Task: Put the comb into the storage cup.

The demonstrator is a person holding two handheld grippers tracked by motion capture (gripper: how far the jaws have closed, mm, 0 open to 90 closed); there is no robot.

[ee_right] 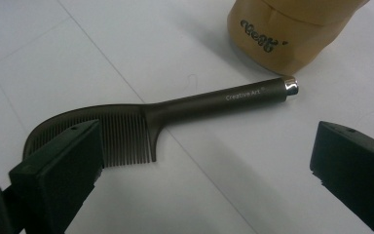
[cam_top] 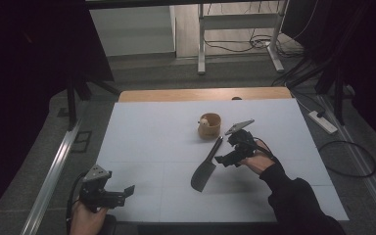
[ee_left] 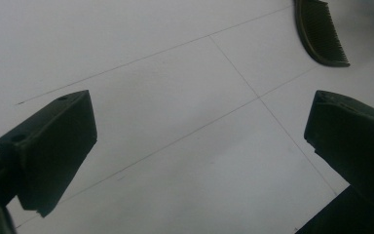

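White sheet covers table. Tan cup stands near centre; dark comb lies flat just in front, handle tip near cup, teeth end twd person. R gripper hovers beside comb, jaws wide apart, holding nothing. L gripper at near-left edge, jaws likewise apart, well away from comb.

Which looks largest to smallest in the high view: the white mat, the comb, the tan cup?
1. White mat, by far.
2. Comb, long and dark.
3. Tan cup, a bit farther from the camera, but clearly shorter than the comb.
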